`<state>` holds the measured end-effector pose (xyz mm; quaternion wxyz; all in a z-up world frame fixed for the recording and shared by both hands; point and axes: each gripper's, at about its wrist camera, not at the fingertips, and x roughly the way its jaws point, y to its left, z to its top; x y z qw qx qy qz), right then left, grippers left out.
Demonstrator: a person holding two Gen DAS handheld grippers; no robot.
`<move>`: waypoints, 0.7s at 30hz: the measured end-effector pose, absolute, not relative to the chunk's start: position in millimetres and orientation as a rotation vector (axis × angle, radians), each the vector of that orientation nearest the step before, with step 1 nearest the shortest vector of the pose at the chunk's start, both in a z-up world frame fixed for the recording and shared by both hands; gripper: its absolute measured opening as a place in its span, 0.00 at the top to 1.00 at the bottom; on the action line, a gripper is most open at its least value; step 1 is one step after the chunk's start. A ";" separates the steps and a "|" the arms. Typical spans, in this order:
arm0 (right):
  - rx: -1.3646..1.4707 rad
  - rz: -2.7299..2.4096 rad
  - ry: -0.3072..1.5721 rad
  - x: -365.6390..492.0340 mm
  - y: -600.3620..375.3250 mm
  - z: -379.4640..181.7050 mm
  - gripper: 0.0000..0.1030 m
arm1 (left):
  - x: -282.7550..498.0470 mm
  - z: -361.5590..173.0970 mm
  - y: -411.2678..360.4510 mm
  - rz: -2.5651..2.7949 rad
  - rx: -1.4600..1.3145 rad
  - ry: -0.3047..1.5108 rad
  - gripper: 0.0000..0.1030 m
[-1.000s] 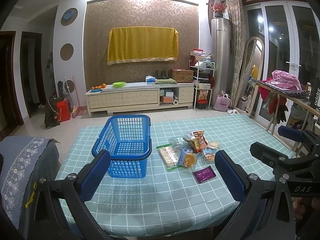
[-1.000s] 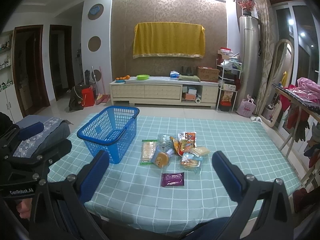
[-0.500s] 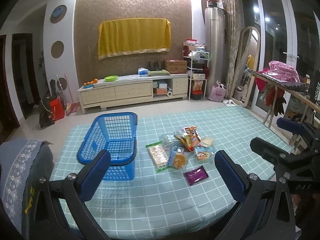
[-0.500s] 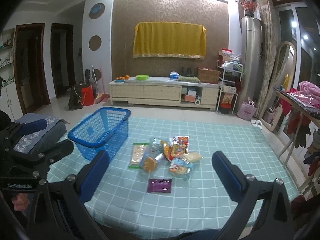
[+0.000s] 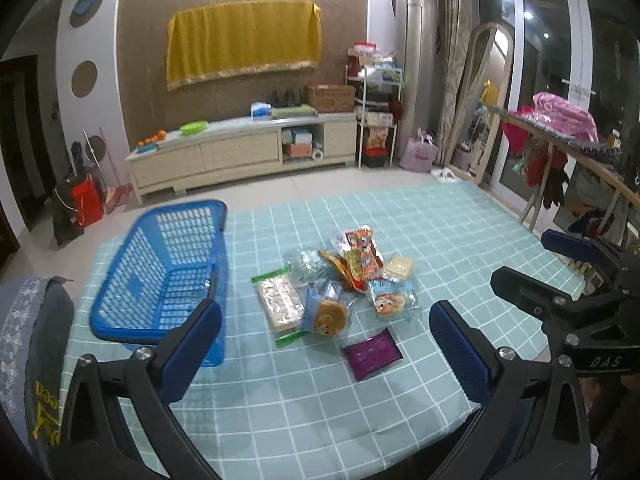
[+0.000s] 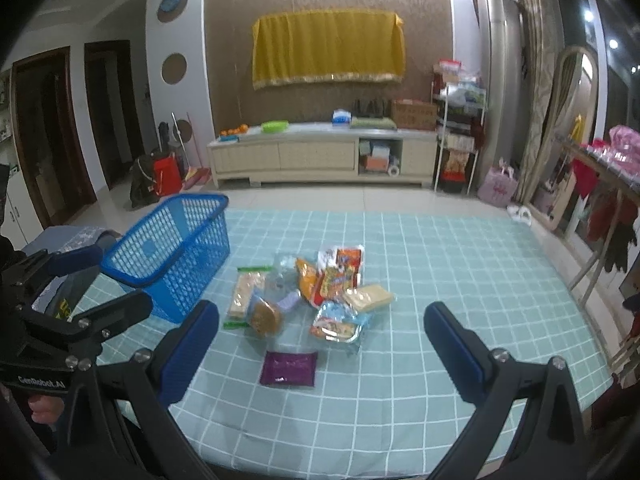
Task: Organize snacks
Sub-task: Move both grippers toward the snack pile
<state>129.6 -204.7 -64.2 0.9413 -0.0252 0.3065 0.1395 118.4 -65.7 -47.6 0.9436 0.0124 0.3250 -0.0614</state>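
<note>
Snack packets lie heaped on the checked counter beside an empty blue basket. Left gripper and right gripper hover wide open, holding nothing. Next, likely, comes grasping the near purple packet.

Your left gripper fills the bottom of its frame, jaws spread wide and holding nothing. Your right gripper does likewise, equally wide and unladen.
</note>
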 end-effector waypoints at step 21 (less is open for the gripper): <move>0.009 0.210 0.852 217.7 -219.9 -169.4 0.00 | 236.3 -152.7 -81.2 -0.225 0.139 0.855 0.00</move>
